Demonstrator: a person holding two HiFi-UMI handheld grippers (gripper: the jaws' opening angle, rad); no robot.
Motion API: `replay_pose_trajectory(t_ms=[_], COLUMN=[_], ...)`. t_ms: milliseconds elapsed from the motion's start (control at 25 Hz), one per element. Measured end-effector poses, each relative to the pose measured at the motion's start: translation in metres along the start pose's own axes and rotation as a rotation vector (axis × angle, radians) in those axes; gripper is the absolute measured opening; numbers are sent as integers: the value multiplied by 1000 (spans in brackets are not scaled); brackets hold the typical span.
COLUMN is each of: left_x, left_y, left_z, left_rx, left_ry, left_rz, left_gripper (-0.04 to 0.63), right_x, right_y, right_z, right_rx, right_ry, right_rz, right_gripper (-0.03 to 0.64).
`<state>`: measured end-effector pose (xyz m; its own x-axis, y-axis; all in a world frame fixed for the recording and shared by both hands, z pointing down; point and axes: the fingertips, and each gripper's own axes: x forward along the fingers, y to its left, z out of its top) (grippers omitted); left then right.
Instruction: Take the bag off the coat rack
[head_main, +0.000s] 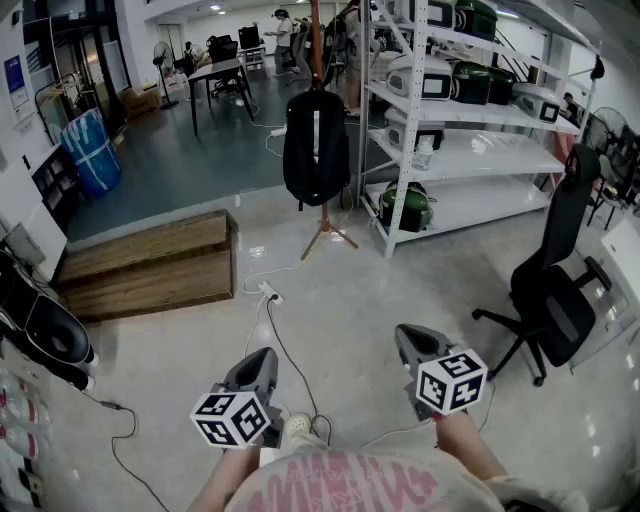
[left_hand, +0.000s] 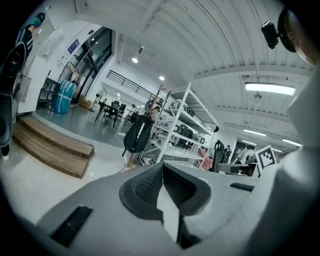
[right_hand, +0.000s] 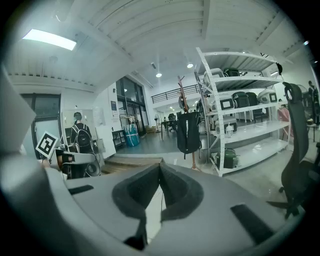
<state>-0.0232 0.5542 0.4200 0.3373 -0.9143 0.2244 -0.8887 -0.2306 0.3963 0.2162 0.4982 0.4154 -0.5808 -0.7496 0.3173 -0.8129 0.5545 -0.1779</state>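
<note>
A black backpack (head_main: 316, 148) with a white stripe hangs on a wooden coat rack (head_main: 321, 215) with tripod legs, far ahead across the floor. The backpack (left_hand: 137, 134) also shows small in the left gripper view, and the same backpack (right_hand: 188, 132) appears in the right gripper view. My left gripper (head_main: 263, 362) is held low near my body, shut and empty. Beside it, my right gripper (head_main: 407, 340) is also shut with nothing between its jaws. Both are well short of the rack.
A white shelving unit (head_main: 470, 150) with appliances stands just right of the rack. A black office chair (head_main: 555, 285) is at the right. A wooden step (head_main: 150, 262) lies at the left. Cables and a power strip (head_main: 270, 293) run across the floor between me and the rack.
</note>
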Motion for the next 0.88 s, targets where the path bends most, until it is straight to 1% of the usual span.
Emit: replay_pose_trajectory(t_ms=[400, 600, 760, 880], left_x=[14, 30, 48, 67], left_y=[13, 33, 52, 69], left_z=[-4, -1, 13, 31], left_rx=[-21, -47, -61, -63], left_ry=[23, 23, 22, 10], left_rz=[2, 7, 6, -1], left_gripper=[5, 5, 5, 5], right_x=[19, 39, 59, 77], right_y=[-14, -19, -24, -30], right_z=[-12, -15, -5, 14], right_rx=[25, 34, 45, 67], right_ry=[42, 57, 70, 44], right_rz=[-26, -37, -43, -55], right_gripper=[6, 5, 5, 6])
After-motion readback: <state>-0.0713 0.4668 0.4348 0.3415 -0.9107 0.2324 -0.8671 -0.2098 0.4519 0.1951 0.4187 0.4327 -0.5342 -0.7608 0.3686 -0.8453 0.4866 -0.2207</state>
